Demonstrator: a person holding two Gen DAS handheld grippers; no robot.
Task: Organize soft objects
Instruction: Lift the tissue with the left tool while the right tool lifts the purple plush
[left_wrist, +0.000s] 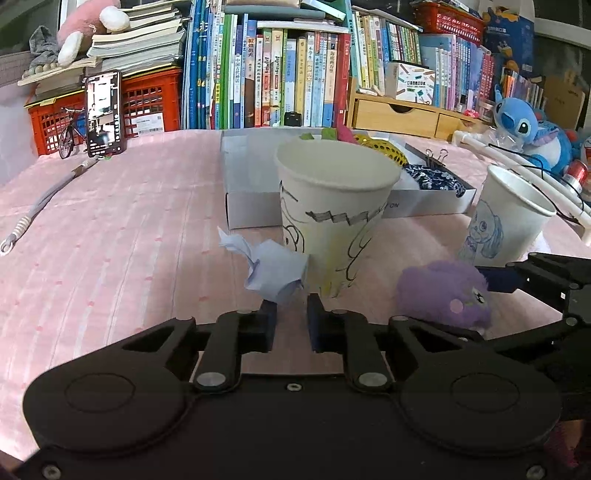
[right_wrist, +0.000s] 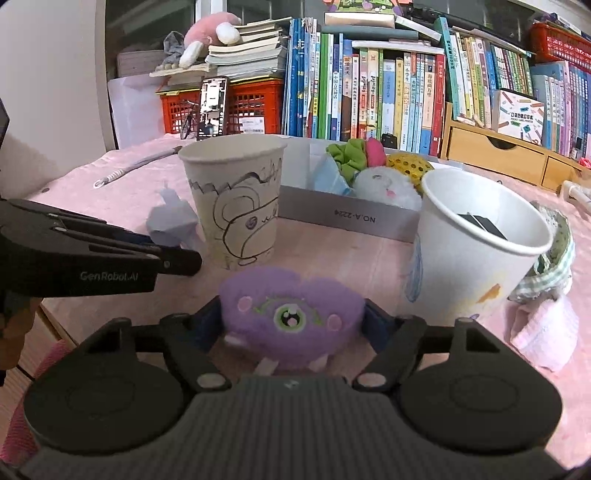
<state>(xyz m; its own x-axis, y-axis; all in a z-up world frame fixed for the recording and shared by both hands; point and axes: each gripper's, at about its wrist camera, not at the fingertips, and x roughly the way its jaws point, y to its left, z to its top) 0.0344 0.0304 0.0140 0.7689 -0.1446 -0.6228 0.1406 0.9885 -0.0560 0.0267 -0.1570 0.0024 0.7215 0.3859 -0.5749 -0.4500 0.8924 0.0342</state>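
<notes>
Only the right wrist view looks into the shallow grey cardboard box (right_wrist: 347, 218), where a white fluffy toy (right_wrist: 384, 186), a green scrunchie (right_wrist: 345, 153), a yellow mesh ball (right_wrist: 408, 166) and a pale blue mask (right_wrist: 330, 175) lie packed together; it alone also shows a checked fabric bundle (right_wrist: 554, 258) and a folded pink cloth (right_wrist: 546, 332) near the table's right edge. The left wrist view alone shows a blue plush figure (left_wrist: 524, 125) at the far right corner of the pink-clothed table (left_wrist: 129, 221). The left gripper (left_wrist: 291, 314) points downward toward the table, its jaws drawn close together with nothing between them, just short of a crumpled pale lilac paper wad (left_wrist: 273, 266) that rests beside a tall white paper cup with black doodles (left_wrist: 332, 210). The right gripper (right_wrist: 291, 317) also tilts downward near the table's front edge, its blue pads on both flanks of a round, fuzzy purple plush toy with one green eye (right_wrist: 290, 314), gripping it. A second white paper cup with a blue drawing (right_wrist: 476, 251) stands to its right, holding a dark flat piece inside.
</notes>
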